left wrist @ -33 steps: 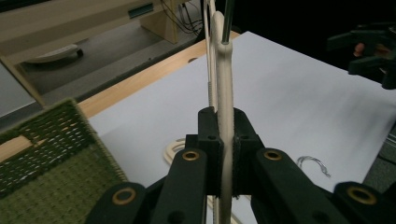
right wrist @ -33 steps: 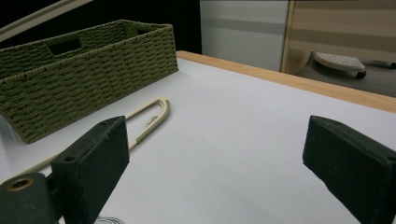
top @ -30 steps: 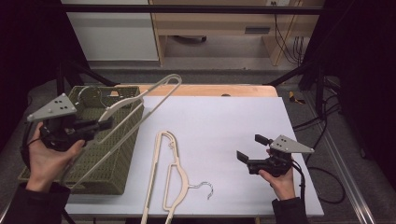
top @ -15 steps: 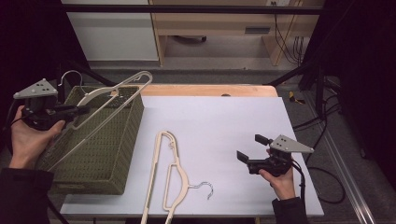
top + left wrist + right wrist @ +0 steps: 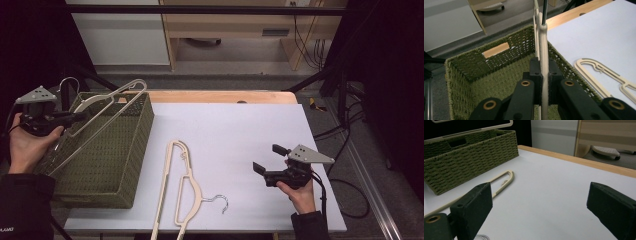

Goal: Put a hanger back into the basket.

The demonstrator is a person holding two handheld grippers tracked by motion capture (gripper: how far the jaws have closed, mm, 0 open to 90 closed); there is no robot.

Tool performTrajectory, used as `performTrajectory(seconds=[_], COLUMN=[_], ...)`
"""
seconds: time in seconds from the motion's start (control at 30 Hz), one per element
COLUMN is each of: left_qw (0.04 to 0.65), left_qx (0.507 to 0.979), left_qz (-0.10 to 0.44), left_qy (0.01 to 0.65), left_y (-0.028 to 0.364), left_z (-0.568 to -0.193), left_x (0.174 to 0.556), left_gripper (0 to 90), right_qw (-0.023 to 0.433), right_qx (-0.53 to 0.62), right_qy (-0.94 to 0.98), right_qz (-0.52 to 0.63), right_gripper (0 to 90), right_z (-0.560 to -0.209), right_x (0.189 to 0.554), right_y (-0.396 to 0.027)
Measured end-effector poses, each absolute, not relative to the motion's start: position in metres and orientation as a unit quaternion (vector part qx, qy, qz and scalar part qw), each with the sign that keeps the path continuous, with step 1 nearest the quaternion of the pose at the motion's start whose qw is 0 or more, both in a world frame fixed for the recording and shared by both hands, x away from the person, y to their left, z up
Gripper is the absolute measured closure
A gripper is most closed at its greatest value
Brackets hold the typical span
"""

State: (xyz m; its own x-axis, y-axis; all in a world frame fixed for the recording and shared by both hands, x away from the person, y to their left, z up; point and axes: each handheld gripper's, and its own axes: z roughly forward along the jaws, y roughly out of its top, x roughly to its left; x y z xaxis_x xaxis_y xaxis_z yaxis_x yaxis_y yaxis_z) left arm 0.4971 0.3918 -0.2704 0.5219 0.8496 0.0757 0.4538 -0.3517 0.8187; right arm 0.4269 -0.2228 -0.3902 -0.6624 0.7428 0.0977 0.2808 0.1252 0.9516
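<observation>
Since the earlier frames the left gripper (image 5: 75, 118) has swung the cream hanger (image 5: 107, 102) leftward, so it now hangs over the green wicker basket (image 5: 107, 165) rather than reaching out above the table (image 5: 240, 130). Its jaws are clamped on the hanger's edge, seen close up in the left gripper view (image 5: 543, 82), with the basket's open inside right beneath. The step in hand looks like placing this hanger in the basket; next it must be tilted and lowered so its long frame clears the basket's rim, then let go. A second hanger (image 5: 182, 185) lies flat on the table just beside the basket. The right gripper (image 5: 262, 167) rests near it with jaws spread wide, holding nothing. Whether the held hanger's hook touches the far rim is hard to judge.
</observation>
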Motion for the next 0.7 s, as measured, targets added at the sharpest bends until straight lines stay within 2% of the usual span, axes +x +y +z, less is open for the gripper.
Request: performTrajectory(seconds=[0.4, 0.7], left_qw=[0.371, 0.353], left_qx=[0.791, 0.807], left_qz=[0.236, 0.222], left_qy=[0.426, 0.419], left_y=[0.405, 0.394], left_z=[-0.294, -0.319], left_x=[0.503, 0.511], left_gripper=[85.5, 85.4], right_qw=[0.206, 0.205], right_qx=[0.355, 0.354], right_qy=[0.723, 0.724], right_qz=[0.556, 0.555], right_gripper=[7.0, 7.0], right_z=[-0.391, -0.392], right_x=[0.427, 0.428], right_y=[-0.222, -0.221])
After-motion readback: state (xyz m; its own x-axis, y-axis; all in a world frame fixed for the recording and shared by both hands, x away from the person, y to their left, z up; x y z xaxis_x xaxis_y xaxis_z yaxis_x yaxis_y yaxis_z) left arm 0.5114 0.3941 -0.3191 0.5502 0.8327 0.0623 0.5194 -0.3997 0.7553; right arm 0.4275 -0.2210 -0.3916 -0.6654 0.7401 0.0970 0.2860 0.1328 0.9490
